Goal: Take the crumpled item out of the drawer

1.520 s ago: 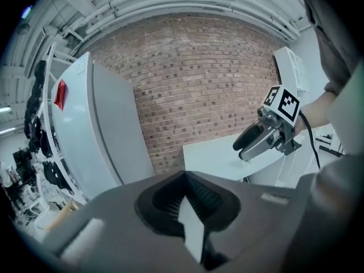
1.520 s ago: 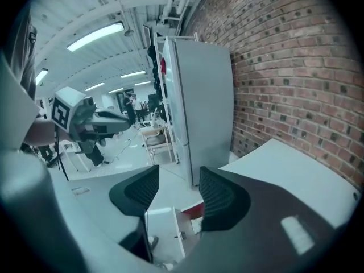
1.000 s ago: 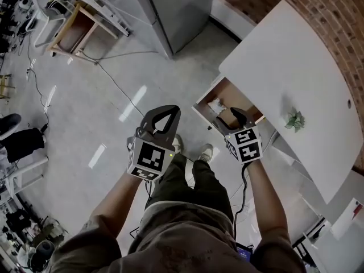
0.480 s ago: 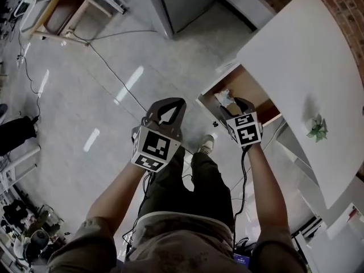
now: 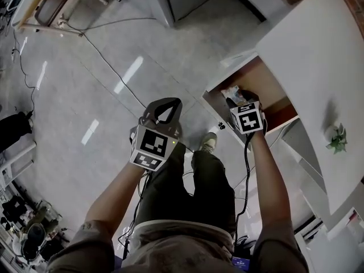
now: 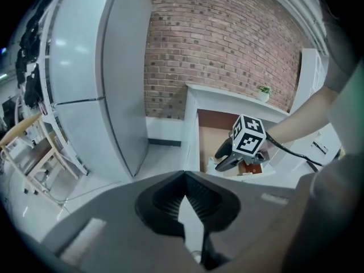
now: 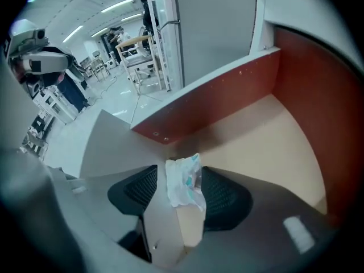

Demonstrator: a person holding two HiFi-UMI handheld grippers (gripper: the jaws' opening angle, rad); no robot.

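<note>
item (image 7: 182,187) white, crumpled, blue-tinged | right claw (image 7: 179,170) spread around it | left claw (image 6: 183,175) clenched

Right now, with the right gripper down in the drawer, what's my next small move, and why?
Probably close the right gripper: its fingers stand apart either side of the crumpled item lying in the drawer, not yet pinching it.

Both bare forearms stretched forward, one tool in each hand.
The left hand-held gripper (image 5: 169,102) has its jaws together; the right hand-held gripper (image 5: 239,98) reaches further out, jaws apart.
</note>
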